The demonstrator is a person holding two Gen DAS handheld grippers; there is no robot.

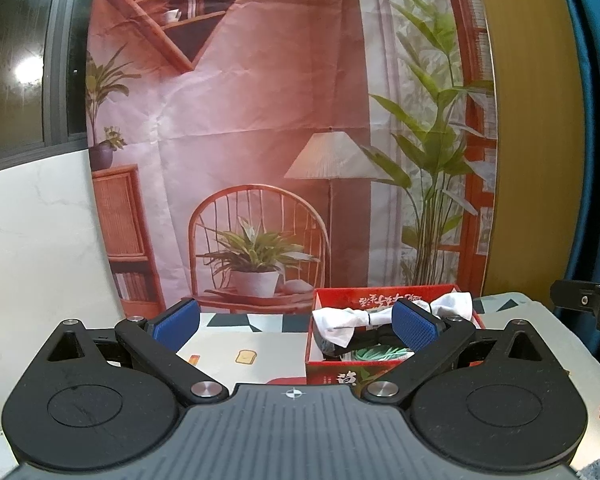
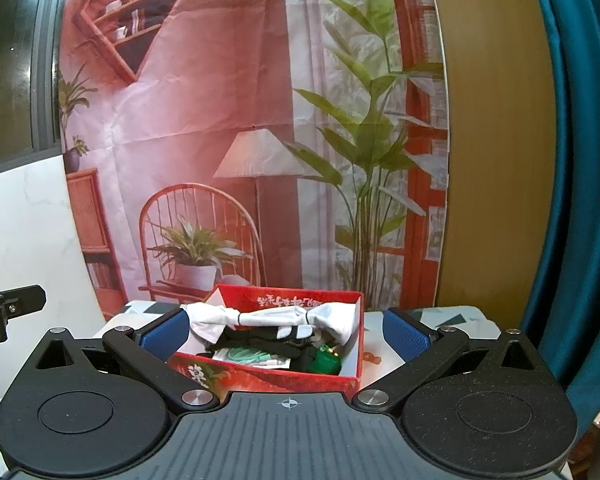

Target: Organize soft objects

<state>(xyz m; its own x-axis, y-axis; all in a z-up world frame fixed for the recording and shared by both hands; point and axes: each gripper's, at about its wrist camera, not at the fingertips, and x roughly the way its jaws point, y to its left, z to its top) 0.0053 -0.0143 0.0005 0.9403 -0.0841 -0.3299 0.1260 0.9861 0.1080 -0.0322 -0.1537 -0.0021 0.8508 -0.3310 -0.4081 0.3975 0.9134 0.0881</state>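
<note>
Behind the patterned surface (image 2: 452,320) a printed backdrop (image 2: 220,120) is hung. On it a red box (image 2: 268,376) is set, white cloth (image 2: 268,316) draped across its top. Both the left tool (image 1: 296,326) and right tool (image 2: 286,330) are held spread, nothing gripped.

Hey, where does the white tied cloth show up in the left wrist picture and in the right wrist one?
Left wrist: white tied cloth lies low and right of centre, across the red box, partly behind the right pad.
Right wrist: white tied cloth lies low, near centre, across the red box.
Shared landmark: the red box.
</note>
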